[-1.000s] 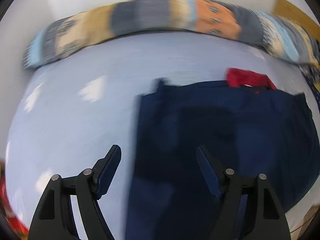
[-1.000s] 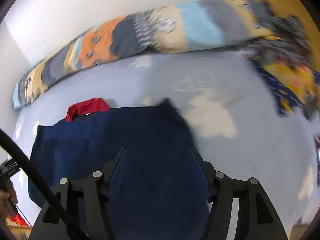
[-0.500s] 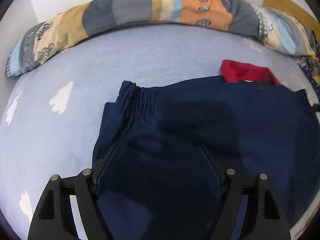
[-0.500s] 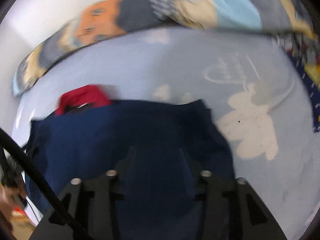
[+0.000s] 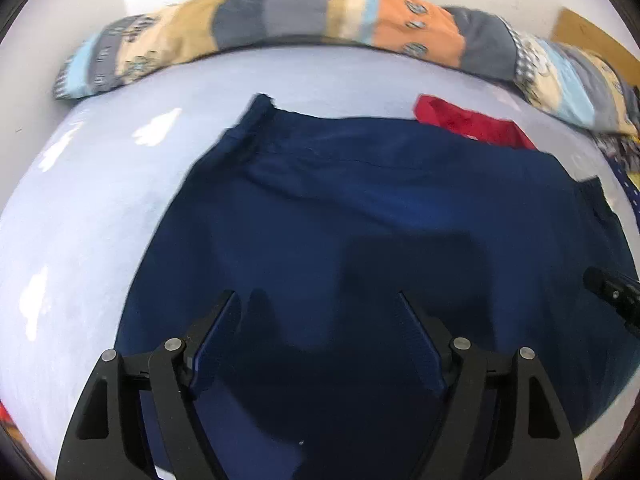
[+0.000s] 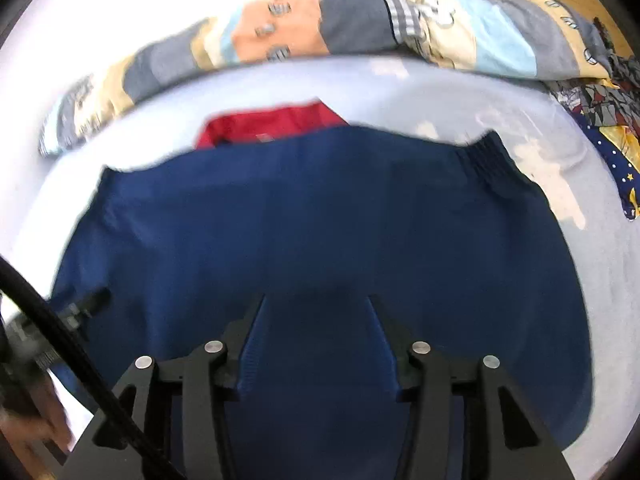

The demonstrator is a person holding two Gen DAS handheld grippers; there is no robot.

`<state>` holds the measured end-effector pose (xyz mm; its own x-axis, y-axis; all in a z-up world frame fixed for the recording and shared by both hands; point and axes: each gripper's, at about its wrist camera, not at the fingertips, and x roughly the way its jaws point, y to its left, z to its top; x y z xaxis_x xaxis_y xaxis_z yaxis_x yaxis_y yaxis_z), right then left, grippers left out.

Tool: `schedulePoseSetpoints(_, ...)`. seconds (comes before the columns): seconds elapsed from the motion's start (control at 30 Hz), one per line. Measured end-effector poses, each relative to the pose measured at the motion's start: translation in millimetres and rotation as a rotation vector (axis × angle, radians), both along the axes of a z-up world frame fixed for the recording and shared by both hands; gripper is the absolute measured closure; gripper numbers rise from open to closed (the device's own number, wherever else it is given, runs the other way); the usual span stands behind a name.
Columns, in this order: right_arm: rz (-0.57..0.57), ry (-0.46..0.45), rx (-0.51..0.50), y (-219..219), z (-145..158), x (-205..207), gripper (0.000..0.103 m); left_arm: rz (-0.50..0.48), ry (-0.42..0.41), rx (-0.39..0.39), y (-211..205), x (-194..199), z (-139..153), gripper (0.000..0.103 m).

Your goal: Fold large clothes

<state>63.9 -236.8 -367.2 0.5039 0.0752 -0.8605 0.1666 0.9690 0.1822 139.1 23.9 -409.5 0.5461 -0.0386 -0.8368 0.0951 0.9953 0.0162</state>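
A large navy blue garment (image 5: pixel 360 208) lies spread on the pale blue bed sheet (image 5: pixel 100 208); it also shows in the right wrist view (image 6: pixel 320 220). Its red collar or lining (image 5: pixel 468 122) sticks out at the far edge, seen too in the right wrist view (image 6: pixel 272 124). My left gripper (image 5: pixel 320 320) is open and empty, held over the near part of the garment. My right gripper (image 6: pixel 316 324) is open and empty over the garment's near middle. The tip of the right gripper (image 5: pixel 612 292) shows at the left view's right edge.
A long patchwork bolster (image 5: pixel 320 16) lies along the far side of the bed against the white wall. A patterned dark cloth (image 6: pixel 608 120) is heaped at the far right. A black cable (image 6: pixel 60 340) crosses the right view's lower left.
Both grippers have moved toward the garment's middle, so it fills more of each view. Both stay open and empty. The garment lies as before.
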Motion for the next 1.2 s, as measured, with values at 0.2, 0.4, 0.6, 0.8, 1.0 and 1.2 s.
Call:
schedulePoseSetpoints(0.2,0.082,-0.100,0.059,47.3,-11.8,4.8,0.049,0.033,-0.077,-0.019,4.4,-13.6,-16.2,0.025)
schedulePoseSetpoints(0.4,0.109,-0.124,0.159,59.5,-12.7,12.2,0.048,-0.003,-0.102,-0.028,-2.4,-1.9,-17.7,0.025)
schedulePoseSetpoints(0.6,0.150,-0.131,0.212,59.1,-5.1,7.8,0.047,-0.063,-0.171,-0.021,-7.7,-10.2,-1.1,0.025)
schedulePoseSetpoints(0.8,0.135,-0.157,0.239,50.5,7.0,7.2,0.045,-0.052,-0.197,-0.023,-3.3,-8.4,21.7,0.025)
schedulePoseSetpoints(1.0,0.185,-0.210,0.217,57.5,32.7,-3.0,0.045,-0.085,-0.289,0.040,-8.8,-26.0,56.2,0.025)
schedulePoseSetpoints(1.2,0.174,-0.350,0.208,46.9,84.6,-52.1,0.036,-0.054,-0.321,0.020,-4.2,-57.7,83.8,0.022)
